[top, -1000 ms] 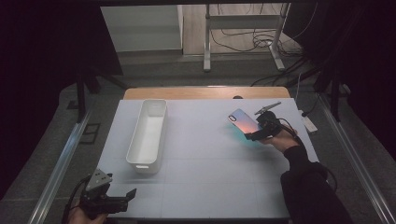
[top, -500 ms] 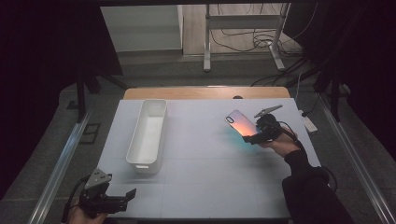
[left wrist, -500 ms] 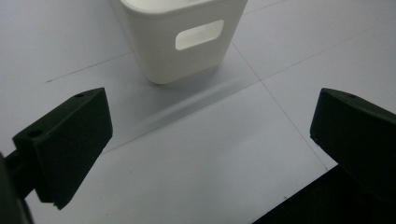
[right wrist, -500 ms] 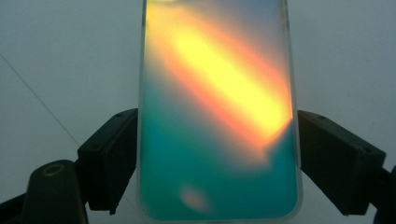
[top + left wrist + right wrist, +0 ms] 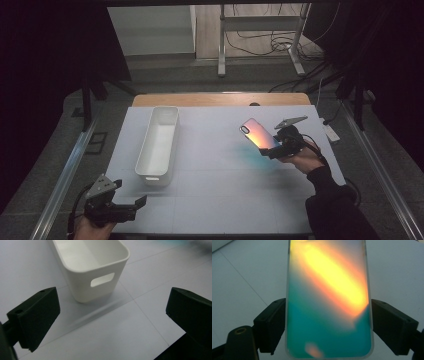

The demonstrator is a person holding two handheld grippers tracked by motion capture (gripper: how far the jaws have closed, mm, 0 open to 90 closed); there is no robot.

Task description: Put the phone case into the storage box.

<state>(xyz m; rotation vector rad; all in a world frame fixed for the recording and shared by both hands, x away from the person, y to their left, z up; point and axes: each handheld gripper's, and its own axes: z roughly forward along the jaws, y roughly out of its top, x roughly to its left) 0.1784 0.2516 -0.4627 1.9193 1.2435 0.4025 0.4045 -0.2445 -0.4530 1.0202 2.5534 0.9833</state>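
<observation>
A: We've got the phone case (image 5: 259,135) clamped across its width in the right gripper (image 5: 278,145), one pad on each long edge, most of its length sticking out past the fingertips (image 5: 272,322), lifted off the table (image 5: 215,200).

B: Those edges look slick. If we swing it fast toward the white bin (image 5: 159,141), it could pivot between the pads or slide out.

A: And our left gripper (image 5: 131,206) sits released, holding nothing, the bin's handle end just ahead of its fingers. We could knock the bin.
</observation>
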